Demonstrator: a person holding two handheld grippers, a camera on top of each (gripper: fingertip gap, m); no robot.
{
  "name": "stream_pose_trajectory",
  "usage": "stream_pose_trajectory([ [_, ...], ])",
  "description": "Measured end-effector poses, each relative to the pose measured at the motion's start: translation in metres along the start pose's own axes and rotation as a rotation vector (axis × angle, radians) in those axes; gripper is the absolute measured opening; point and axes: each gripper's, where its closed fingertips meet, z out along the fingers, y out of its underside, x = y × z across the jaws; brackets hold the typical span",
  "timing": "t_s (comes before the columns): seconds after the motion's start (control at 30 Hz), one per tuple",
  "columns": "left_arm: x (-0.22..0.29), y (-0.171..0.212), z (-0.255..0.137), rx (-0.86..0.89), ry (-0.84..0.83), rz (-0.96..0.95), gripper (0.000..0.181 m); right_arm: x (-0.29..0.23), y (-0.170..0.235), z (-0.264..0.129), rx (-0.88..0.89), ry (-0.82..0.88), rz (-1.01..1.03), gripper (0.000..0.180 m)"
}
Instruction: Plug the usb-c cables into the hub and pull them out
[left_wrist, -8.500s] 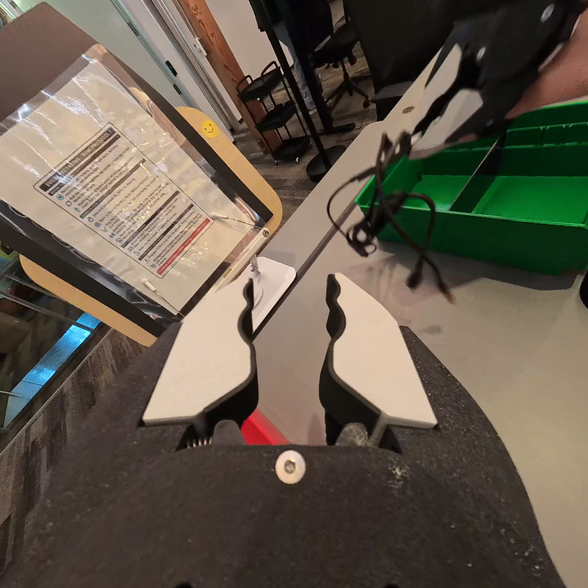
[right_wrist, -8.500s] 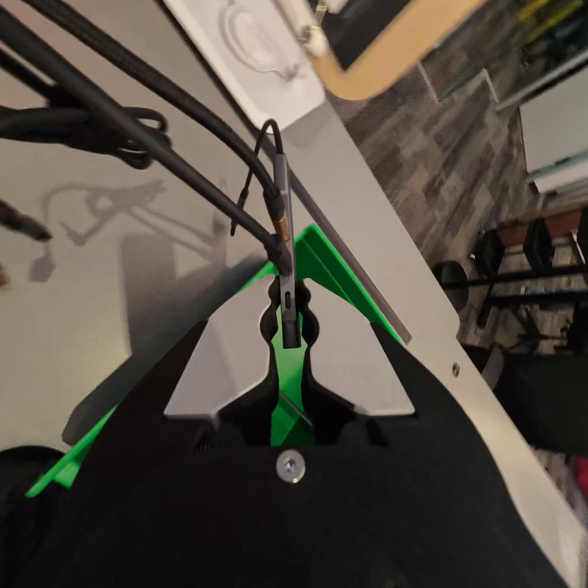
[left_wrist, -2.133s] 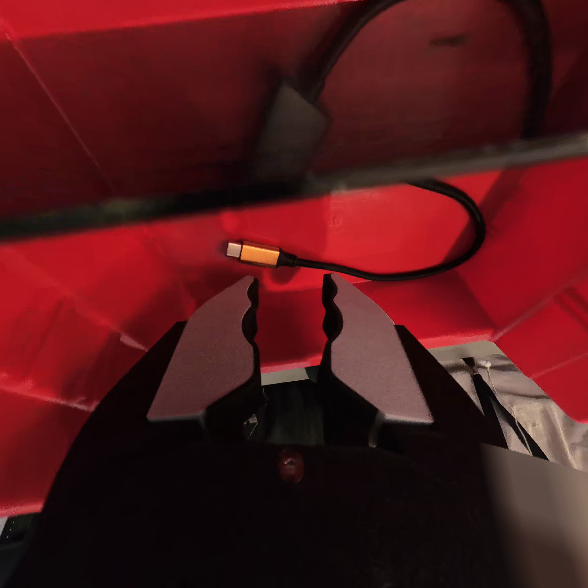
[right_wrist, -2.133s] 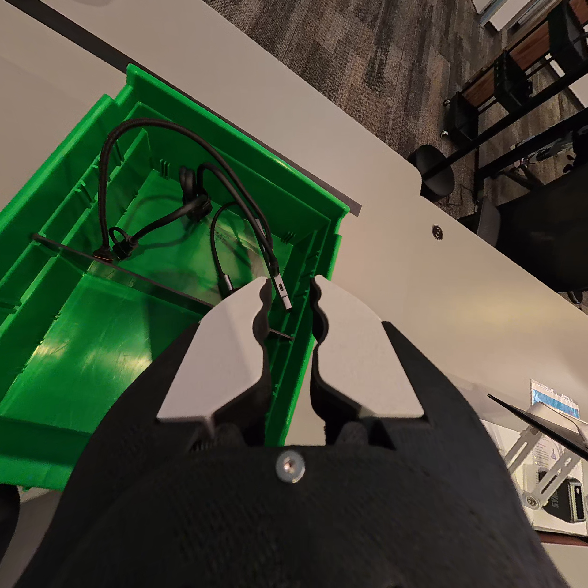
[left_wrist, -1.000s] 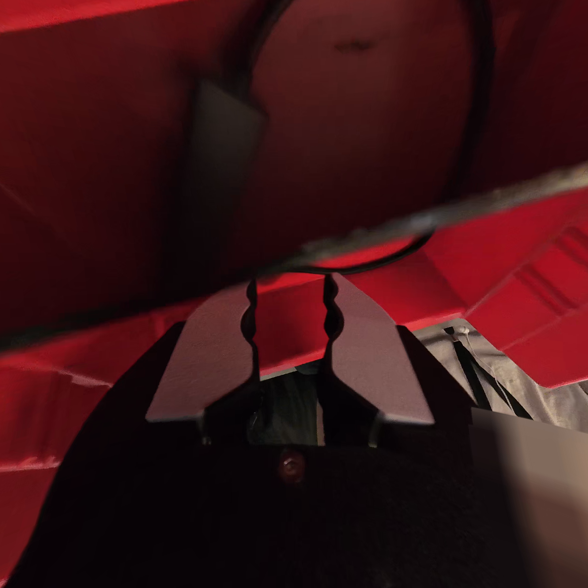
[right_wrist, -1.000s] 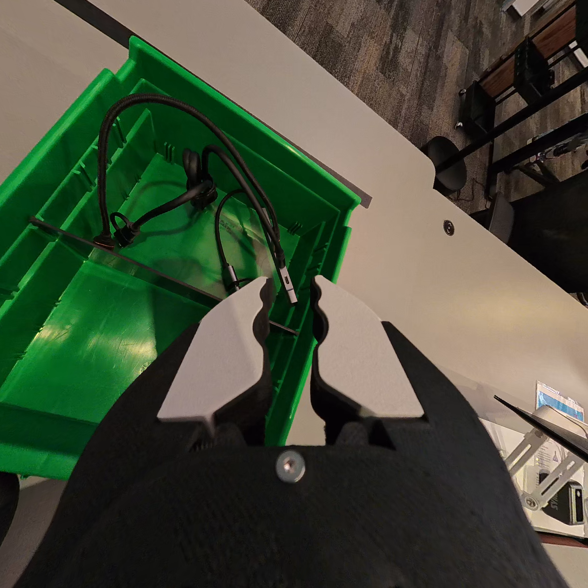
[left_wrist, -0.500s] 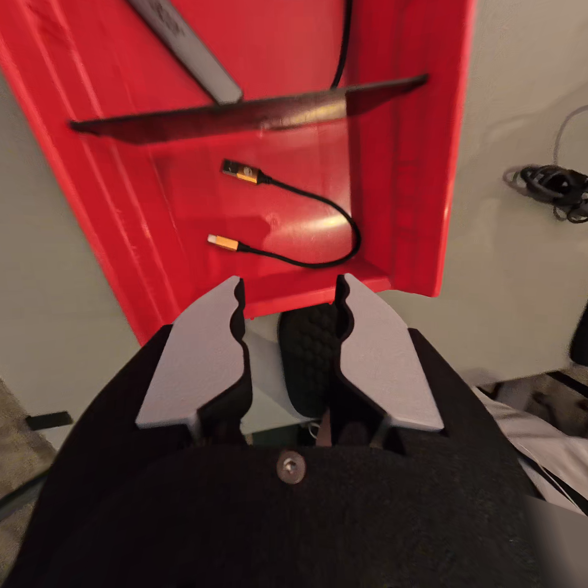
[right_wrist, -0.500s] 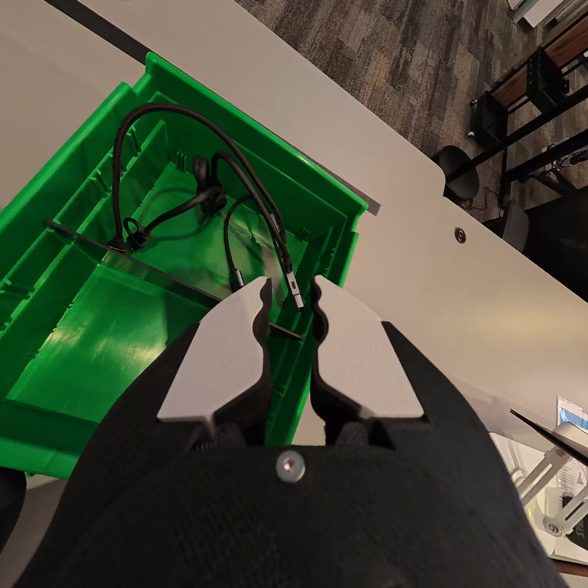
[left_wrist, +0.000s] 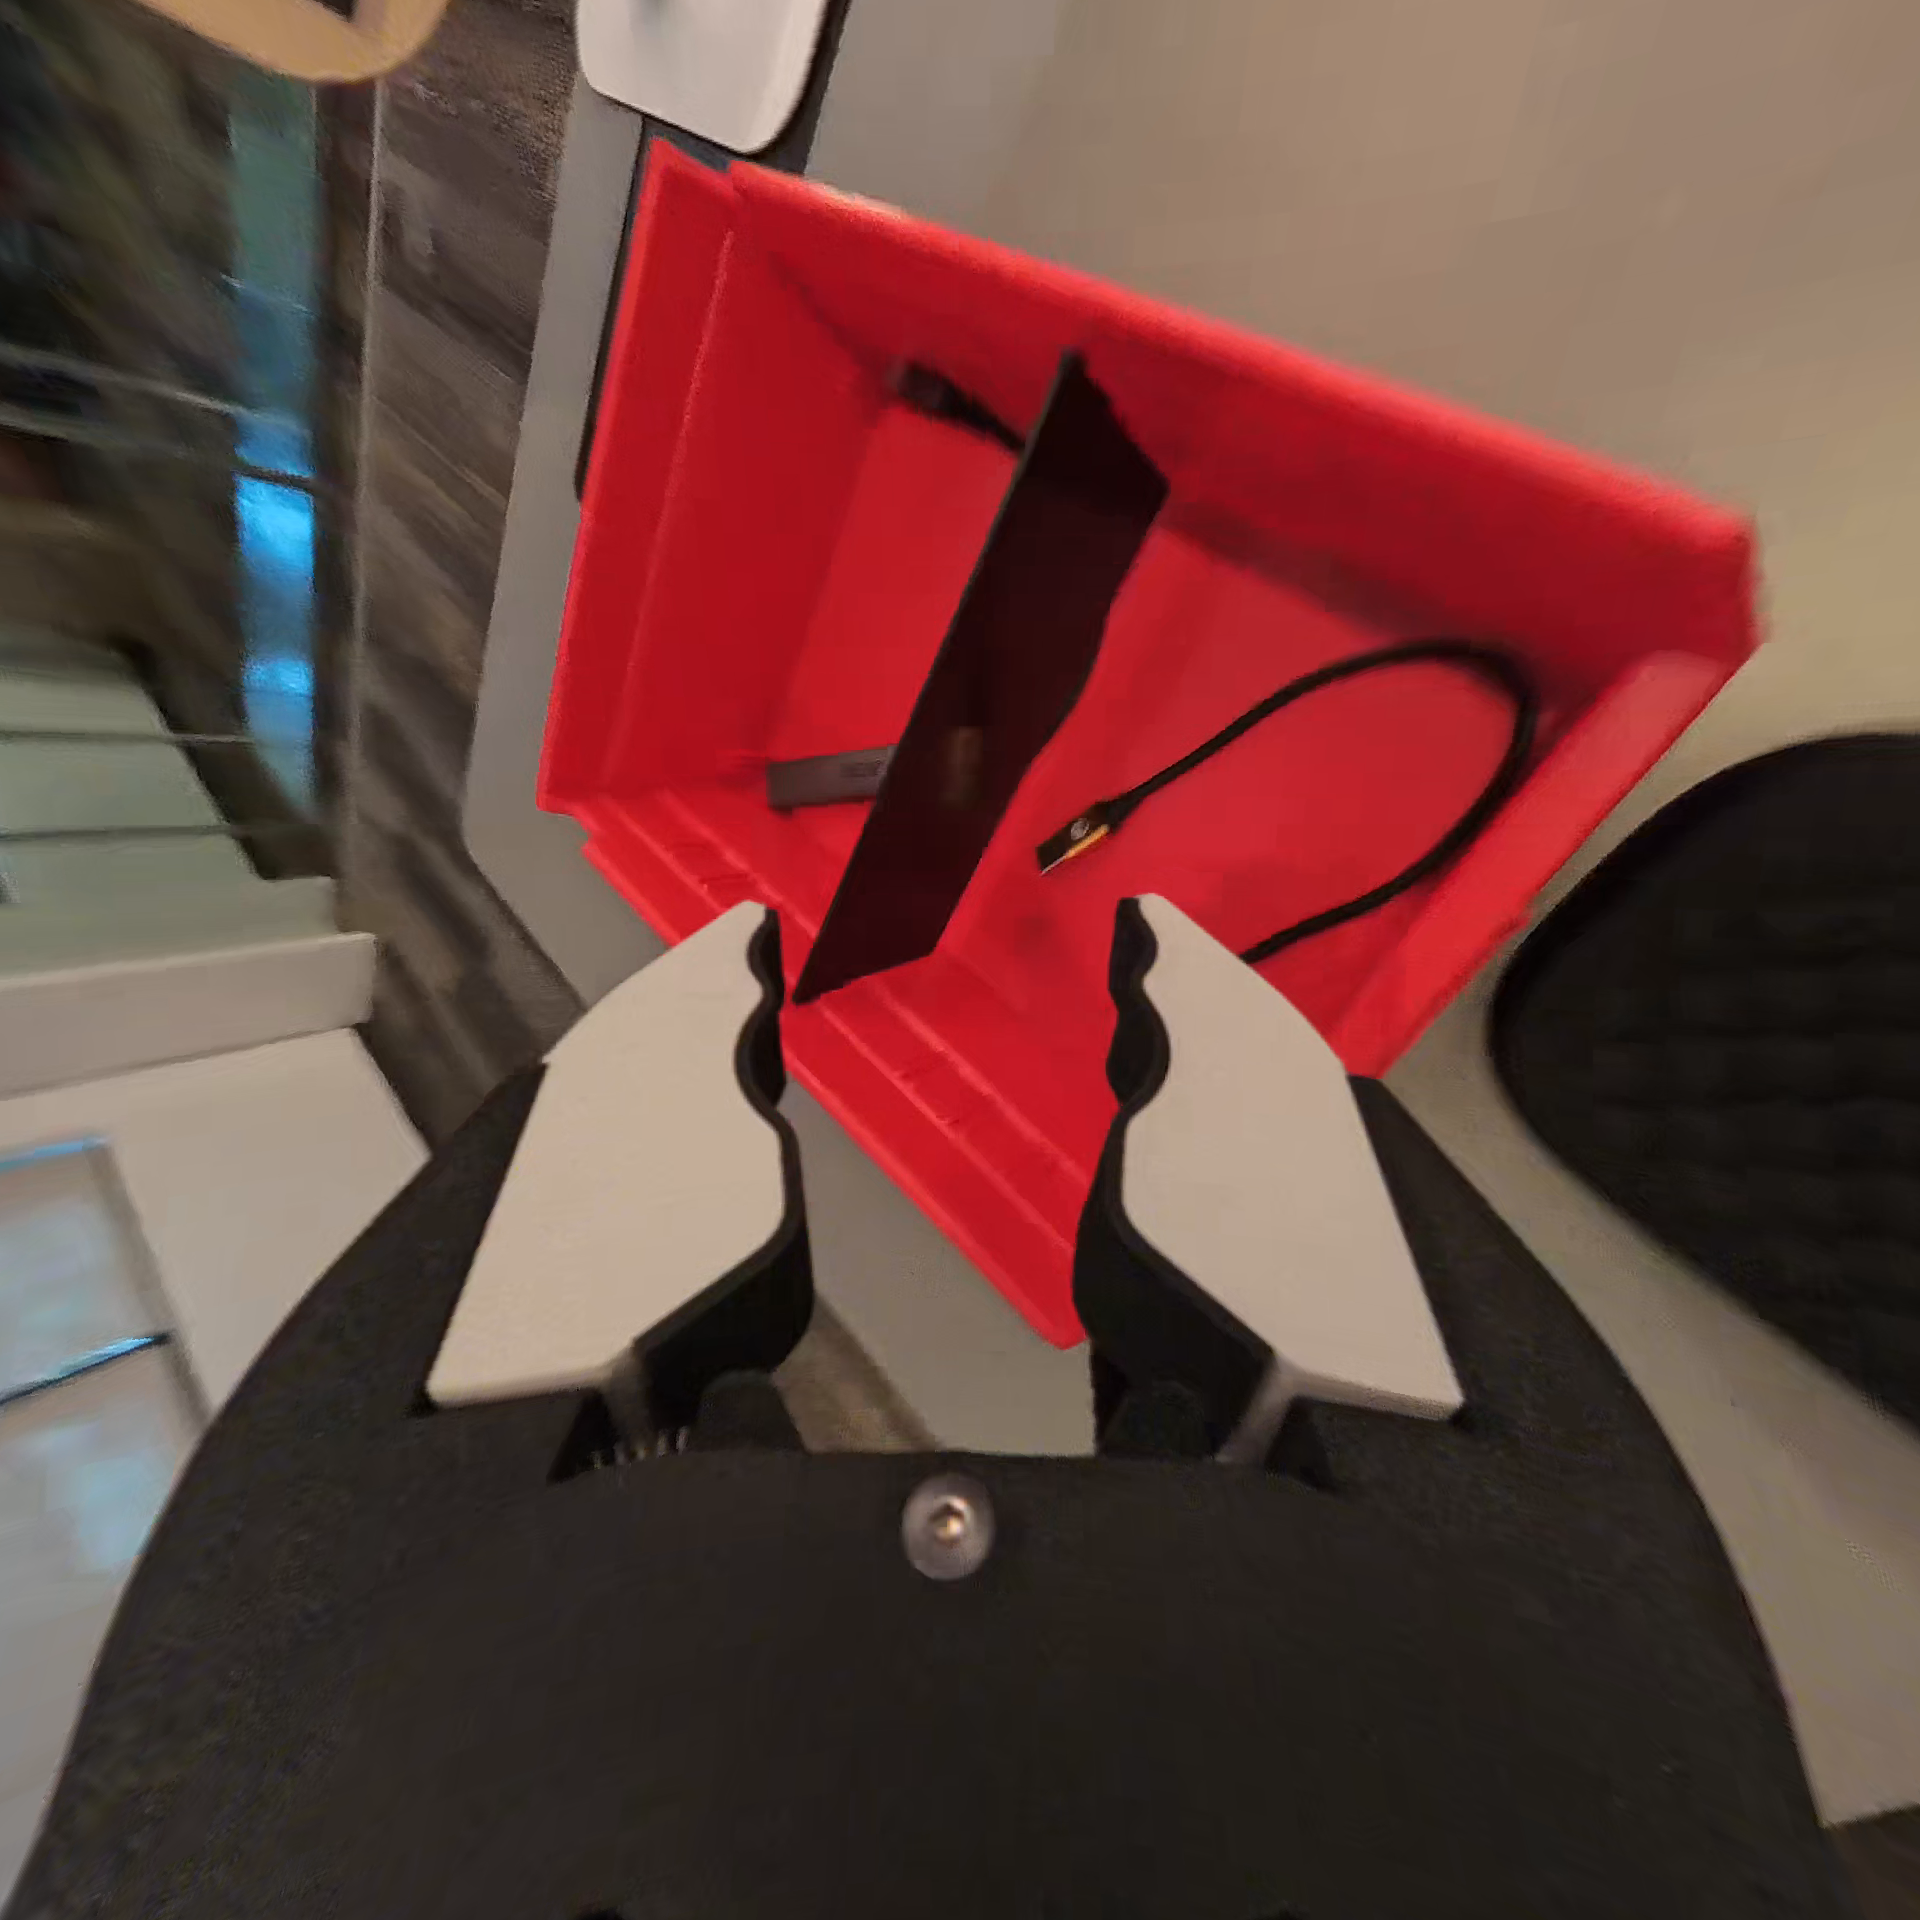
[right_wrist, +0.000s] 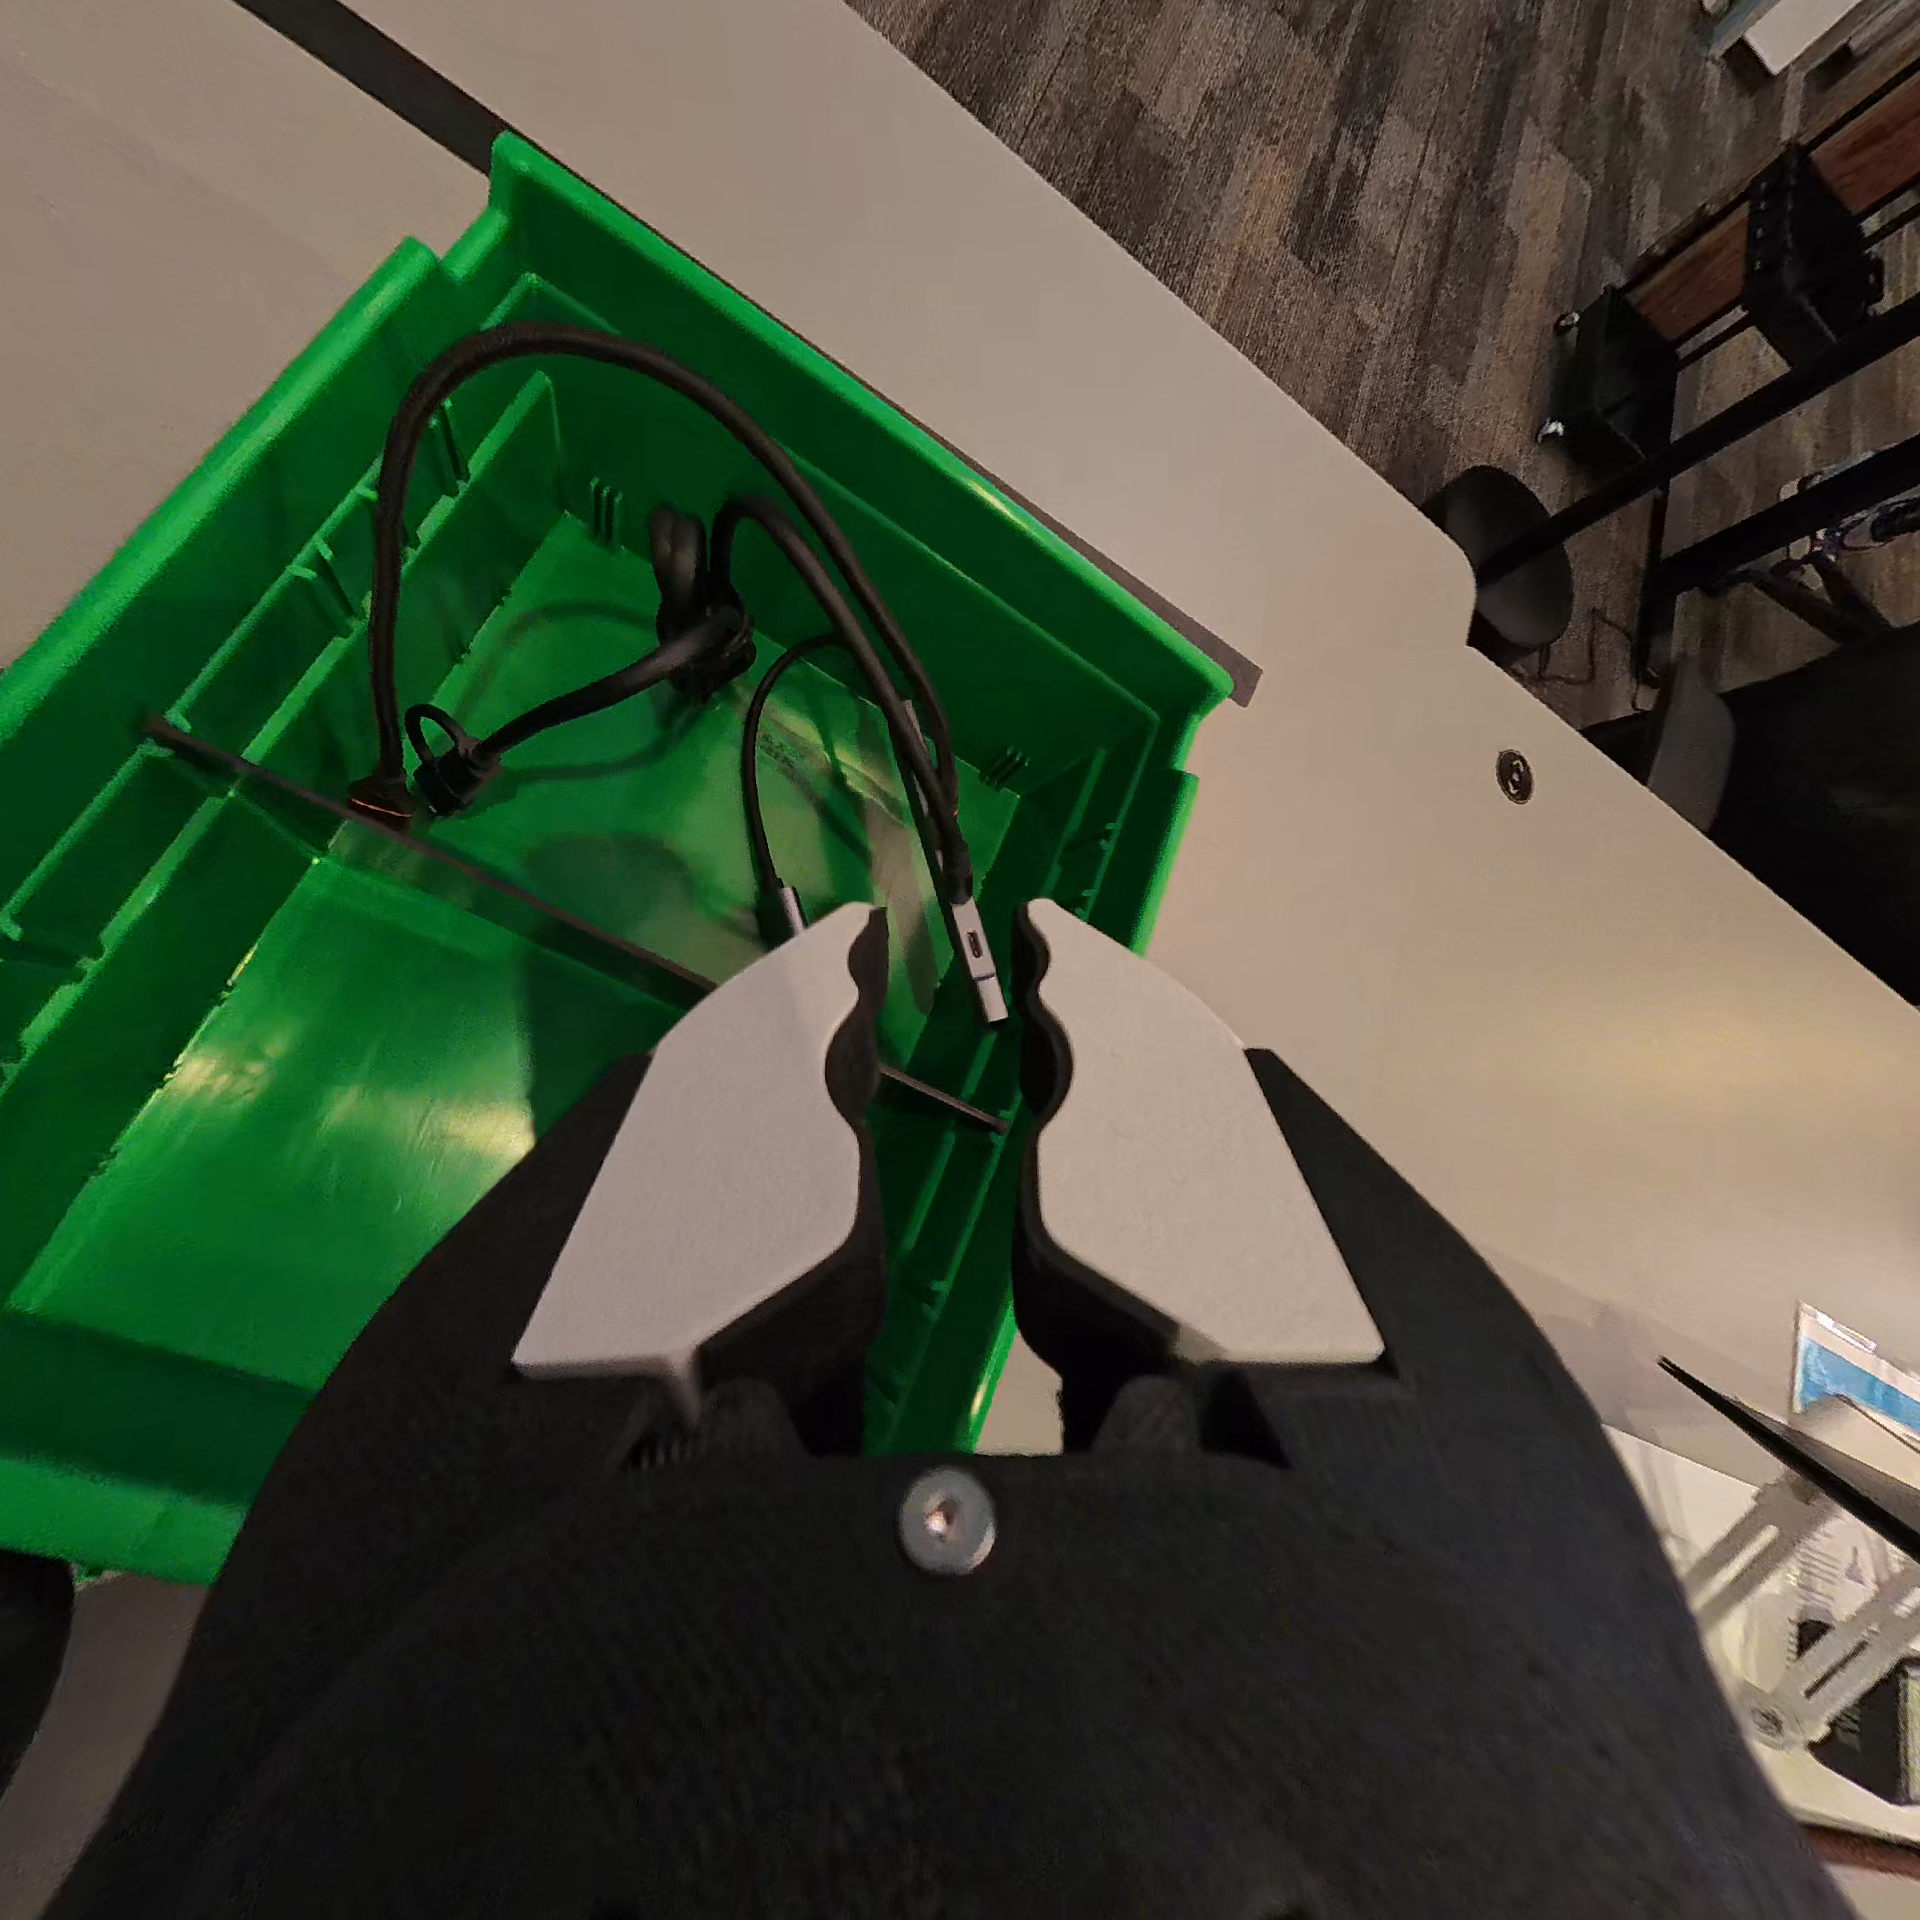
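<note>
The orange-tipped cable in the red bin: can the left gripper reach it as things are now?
Probably yes. The left gripper is open and empty, and the orange-tipped cable lies uncovered on the red bin floor. The black divider stands to one side of it, not across the way.

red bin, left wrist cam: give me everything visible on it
The red bin is an open-topped rectangular tray of matte red plastic with stepped, ribbed walls, sitting on the pale table near its edge. A dark upright divider splits it into two compartments. One holds a thin black cable with an orange-gold plug, lying in a loose curve. The other holds a dark slim hub, partly hidden by the divider. The left gripper is above it, jaws open, touching nothing.
</note>
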Motion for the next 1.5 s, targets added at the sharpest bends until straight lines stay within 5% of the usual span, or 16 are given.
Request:
stream_pose_trajectory([
  [0.03,0.003,0.005,0.005,-0.018,-0.005,0.057,0.061,-0.001,-0.001,0.001,-0.012,0.008,-0.012,0.023],
  [0.37,0.038,0.03,0.074,-0.082,0.144,0.69,0.045,-0.009,-0.019,-0.008,0.001,0.057,-0.089,0.024],
  [0.63,0.052,0.042,0.117,-0.103,0.256,0.873,0.044,-0.016,-0.029,-0.004,0.002,0.054,-0.134,0.024],
  [1.07,0.054,0.052,0.135,-0.152,0.431,0.933,0.019,-0.015,-0.023,-0.004,-0.004,0.046,-0.15,0.023],
  [1.33,0.052,0.053,0.137,-0.186,0.359,0.954,0.009,-0.017,-0.022,-0.005,0.004,0.035,-0.157,0.022],
  [1.5,0.022,0.039,0.114,-0.219,0.246,0.806,0.007,-0.017,-0.024,-0.007,0.029,0.021,-0.156,0.021],
])
